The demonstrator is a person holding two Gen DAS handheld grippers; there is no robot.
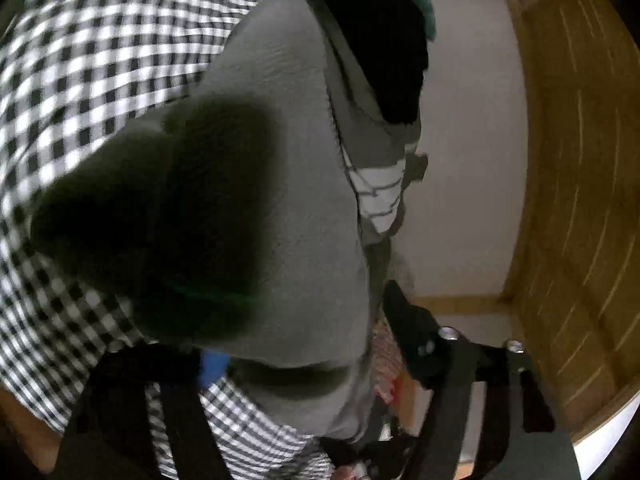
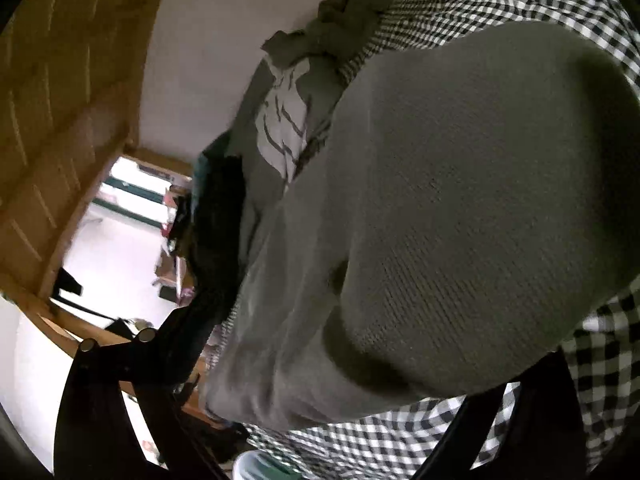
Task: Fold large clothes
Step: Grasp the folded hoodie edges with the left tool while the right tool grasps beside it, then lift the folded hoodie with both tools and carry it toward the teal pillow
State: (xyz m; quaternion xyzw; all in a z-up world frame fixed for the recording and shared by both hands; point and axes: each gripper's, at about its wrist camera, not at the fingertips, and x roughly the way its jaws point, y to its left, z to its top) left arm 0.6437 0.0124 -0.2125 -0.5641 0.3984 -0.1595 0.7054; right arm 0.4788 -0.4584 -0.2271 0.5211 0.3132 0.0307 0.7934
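A grey knit garment (image 1: 280,128) lies bunched on a black-and-white checked cloth (image 1: 80,80). My left gripper (image 1: 296,332) straddles a thick fold of it. The fold reaches from the left finger's blue pad (image 1: 212,364) to the right fingertip (image 1: 396,304), and blur hides whether the pads press on it. In the right wrist view the same grey garment (image 2: 460,200) bulges over the checked cloth (image 2: 600,360). My right gripper (image 2: 360,352) has its fingers wide apart. The grey fold fills the gap and hides the right fingertip.
Beyond the grey garment is a pile of other clothes: a black one (image 1: 380,40) (image 2: 216,220) and a grey one with a white print (image 1: 376,192) (image 2: 280,120). Behind stand a white wall, a wooden door (image 1: 580,160) (image 2: 60,100) and a bright doorway (image 2: 120,220).
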